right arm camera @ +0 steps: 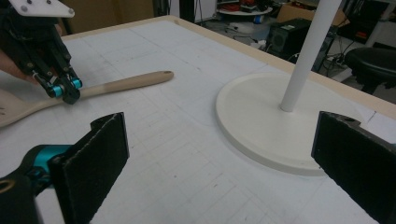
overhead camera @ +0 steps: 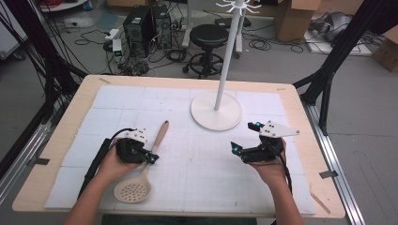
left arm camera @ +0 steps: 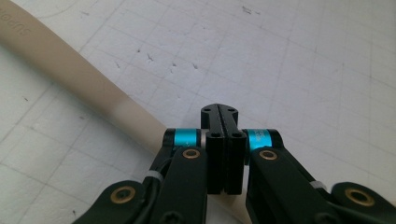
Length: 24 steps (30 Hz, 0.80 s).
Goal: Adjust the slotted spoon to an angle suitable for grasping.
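Note:
A beige slotted spoon [overhead camera: 133, 191] lies on the white gridded mat, bowl near the front edge, handle [overhead camera: 160, 133] pointing away. My left gripper [overhead camera: 152, 158] is at the middle of the handle, its jaws pressed flat together. In the left gripper view the gripper [left arm camera: 219, 112] sits over the handle [left arm camera: 84, 77], which passes beneath the closed tips, not between them. My right gripper [overhead camera: 244, 137] stands wide open over bare mat at the right. In the right gripper view its jaws [right arm camera: 223, 122] are far apart and hold nothing; the left gripper [right arm camera: 70, 93] and spoon [right arm camera: 126, 81] show beyond.
A white stand with a round base [overhead camera: 216, 112] and tall pole [overhead camera: 227, 56] stands at the back middle of the mat, just beyond the right gripper. The wooden table edge [overhead camera: 70, 108] frames the mat. A black stool [overhead camera: 209, 35] and computer cases stand on the floor behind.

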{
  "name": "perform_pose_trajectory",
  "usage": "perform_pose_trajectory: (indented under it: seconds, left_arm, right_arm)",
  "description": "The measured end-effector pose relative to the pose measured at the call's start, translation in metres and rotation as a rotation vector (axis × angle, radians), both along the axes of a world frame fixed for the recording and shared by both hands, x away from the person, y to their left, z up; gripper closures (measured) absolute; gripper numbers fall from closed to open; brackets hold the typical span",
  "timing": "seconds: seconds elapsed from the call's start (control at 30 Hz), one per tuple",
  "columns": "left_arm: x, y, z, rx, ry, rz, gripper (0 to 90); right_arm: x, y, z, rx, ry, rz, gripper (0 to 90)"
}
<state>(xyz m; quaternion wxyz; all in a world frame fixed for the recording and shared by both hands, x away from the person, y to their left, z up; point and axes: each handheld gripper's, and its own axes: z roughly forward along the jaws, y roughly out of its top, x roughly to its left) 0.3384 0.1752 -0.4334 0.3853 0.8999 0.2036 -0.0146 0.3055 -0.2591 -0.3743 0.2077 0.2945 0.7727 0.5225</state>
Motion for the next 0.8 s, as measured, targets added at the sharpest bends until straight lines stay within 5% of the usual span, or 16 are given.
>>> perform_pose_trajectory:
  seconds: [0.37, 0.4, 0.5, 0.6, 0.8]
  left_arm:
    - [0.009, 0.009, 0.009, 0.037, -0.041, 0.049, 89.7]
    - [0.011, 0.011, 0.012, 0.010, -0.055, 0.077, 89.6]
    - [0.016, 0.016, 0.015, 0.015, -0.069, 0.112, 89.4]
    - [0.027, 0.021, 0.015, 0.013, -0.060, 0.200, 88.1]
    - [0.034, 0.014, 0.011, 0.047, -0.066, 0.304, 68.5]
  right_arm:
    - [0.001, -0.001, -0.001, 0.003, 0.002, -0.001, 2.5]
    - [0.001, 0.000, -0.001, 0.004, 0.003, 0.001, 2.5]
    - [0.001, -0.001, -0.001, 0.005, 0.003, 0.001, 2.5]
    - [0.001, -0.001, -0.001, 0.005, 0.004, 0.000, 2.5]
    - [0.002, -0.002, -0.001, 0.007, 0.001, -0.001, 2.5]
